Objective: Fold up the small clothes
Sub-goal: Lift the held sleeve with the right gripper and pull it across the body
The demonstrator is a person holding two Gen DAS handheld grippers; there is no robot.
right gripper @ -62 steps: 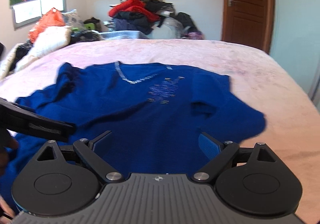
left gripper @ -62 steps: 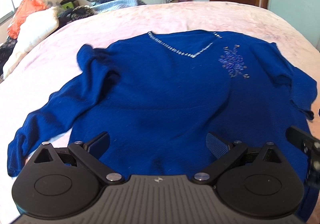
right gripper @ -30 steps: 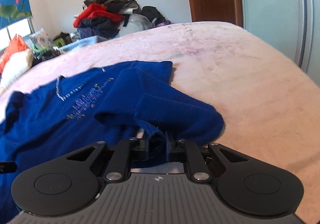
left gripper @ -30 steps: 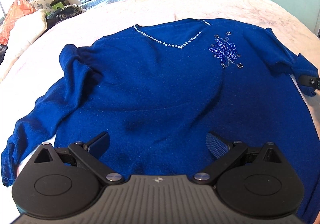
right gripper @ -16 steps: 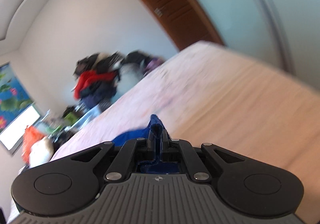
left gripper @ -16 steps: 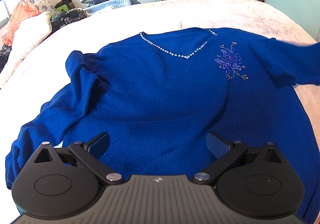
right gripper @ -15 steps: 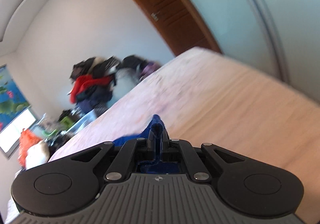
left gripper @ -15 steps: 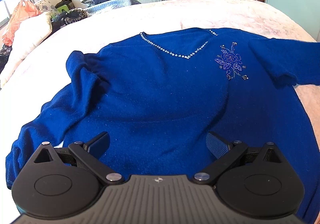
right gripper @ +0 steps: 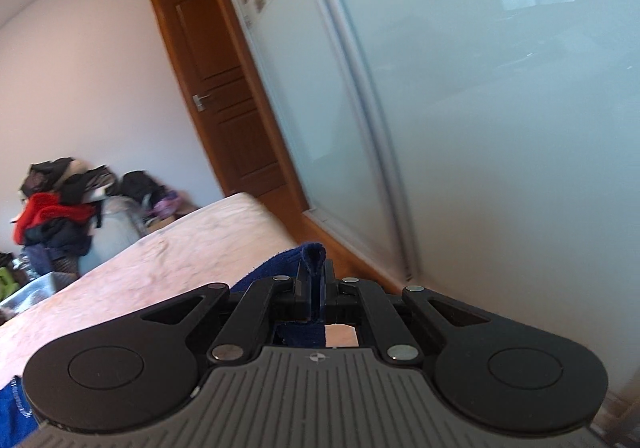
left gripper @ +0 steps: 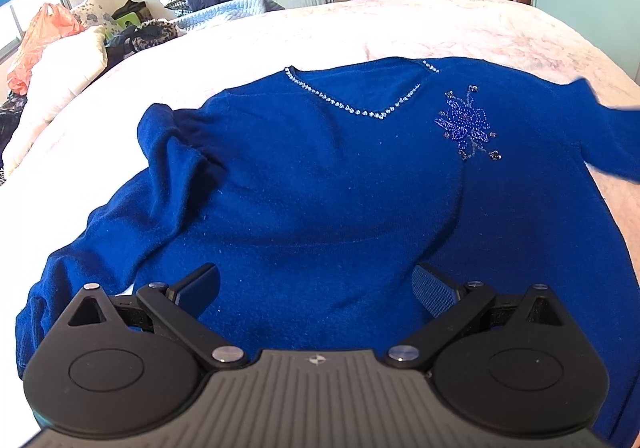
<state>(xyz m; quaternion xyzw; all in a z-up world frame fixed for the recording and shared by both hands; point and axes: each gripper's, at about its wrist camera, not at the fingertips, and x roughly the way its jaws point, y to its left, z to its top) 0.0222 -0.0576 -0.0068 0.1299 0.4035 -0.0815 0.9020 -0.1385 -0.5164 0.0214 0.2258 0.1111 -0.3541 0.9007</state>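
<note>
While the blue sweater point(left gripper: 340, 183) is spread face up on the pink bed point(left gripper: 460, 31), its right sleeve point(right gripper: 308, 260) is lifted clear, clamped in the right gripper point(right gripper: 318, 288), whose jaws are pressed together on a fold of cloth. Most of that sleeve is cut off at the frame edge in the left view. The left gripper point(left gripper: 316, 288) is held wide apart above the hem, nothing grasped. The hem itself is hidden behind the gripper body.
</note>
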